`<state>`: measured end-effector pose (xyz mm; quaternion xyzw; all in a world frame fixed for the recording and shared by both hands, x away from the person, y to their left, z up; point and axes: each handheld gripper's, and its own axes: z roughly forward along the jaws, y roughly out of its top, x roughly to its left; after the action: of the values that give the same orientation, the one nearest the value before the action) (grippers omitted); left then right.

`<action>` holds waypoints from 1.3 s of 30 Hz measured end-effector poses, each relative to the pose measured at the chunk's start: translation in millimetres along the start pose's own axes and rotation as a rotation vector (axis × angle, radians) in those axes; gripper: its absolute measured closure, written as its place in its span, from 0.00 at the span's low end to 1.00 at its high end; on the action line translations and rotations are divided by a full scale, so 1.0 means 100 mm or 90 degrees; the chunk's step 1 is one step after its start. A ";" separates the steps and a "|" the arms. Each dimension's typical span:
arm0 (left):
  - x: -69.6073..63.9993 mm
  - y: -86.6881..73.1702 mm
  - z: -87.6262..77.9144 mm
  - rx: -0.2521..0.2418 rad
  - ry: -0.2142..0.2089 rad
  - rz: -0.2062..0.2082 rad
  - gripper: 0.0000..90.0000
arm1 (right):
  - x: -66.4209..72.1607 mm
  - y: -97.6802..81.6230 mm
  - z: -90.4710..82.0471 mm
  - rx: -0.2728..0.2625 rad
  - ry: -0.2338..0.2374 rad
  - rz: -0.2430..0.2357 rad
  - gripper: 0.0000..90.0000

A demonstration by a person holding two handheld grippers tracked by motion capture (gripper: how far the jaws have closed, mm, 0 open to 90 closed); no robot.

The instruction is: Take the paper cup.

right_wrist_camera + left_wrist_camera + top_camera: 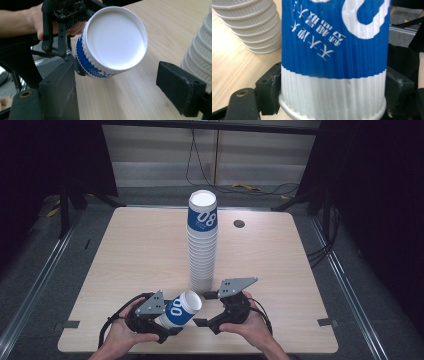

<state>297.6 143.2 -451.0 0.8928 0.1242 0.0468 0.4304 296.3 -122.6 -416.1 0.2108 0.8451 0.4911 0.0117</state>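
1. The paper cup (181,309) lies tilted between the two grippers at the near edge of the table (125,250), its white bottom pointing up and right toward the right gripper (212,309) and its rim end buried in the left gripper (167,330).
2. In the left gripper view the cup (332,62) stands between the two black jaws, whose pads press its ribbed white band on both sides, so the left gripper pinches the cup.
3. In the right gripper view the right gripper's jaws stand wide apart with bare table between them; the cup's bottom (116,41) faces the camera beyond them, apart from both pads.
4. The tall stack of cups (202,242) stands just behind both grippers, mid-table.
5. The left hand (120,332) and the right hand (255,327) each wrap a gripper from below, the forearms coming in at the near edge.
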 end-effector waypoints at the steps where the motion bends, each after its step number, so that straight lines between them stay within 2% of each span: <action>1: -0.01 0.00 0.01 0.003 -0.001 0.003 0.21 | 0.00 0.00 0.01 0.004 0.001 -0.003 0.17; 6: -0.01 0.01 0.03 0.018 -0.008 0.010 0.21 | 0.00 0.00 0.04 0.046 0.007 -0.015 0.17; 8: -0.02 0.03 0.04 0.040 -0.007 0.002 0.21 | -0.01 0.01 0.05 0.064 0.006 -0.018 0.17; 10: -0.02 0.05 0.04 0.050 -0.007 0.008 0.22 | -0.02 0.03 0.06 0.093 0.011 -0.016 0.17; 12: -0.03 0.07 0.03 0.053 -0.006 0.017 0.22 | -0.03 0.05 0.07 0.109 0.020 -0.015 0.17; 19: -0.04 0.07 0.06 0.069 -0.013 0.017 0.22 | -0.05 0.10 0.10 0.136 0.025 -0.033 0.17; 24: -0.06 0.07 0.10 0.082 -0.020 0.015 0.22 | -0.04 0.11 0.16 0.173 0.037 -0.056 0.17; 30: -0.06 0.07 0.11 0.096 -0.021 0.026 0.22 | -0.03 0.14 0.25 0.232 0.049 -0.065 0.17; 39: -0.06 0.05 0.12 0.106 -0.022 0.026 0.22 | -0.04 0.25 0.34 0.255 0.067 -0.085 0.17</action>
<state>295.3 129.7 -454.5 0.9287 0.1018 0.0298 0.3555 316.4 -85.4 -413.1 0.1262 0.9373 0.3223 -0.0421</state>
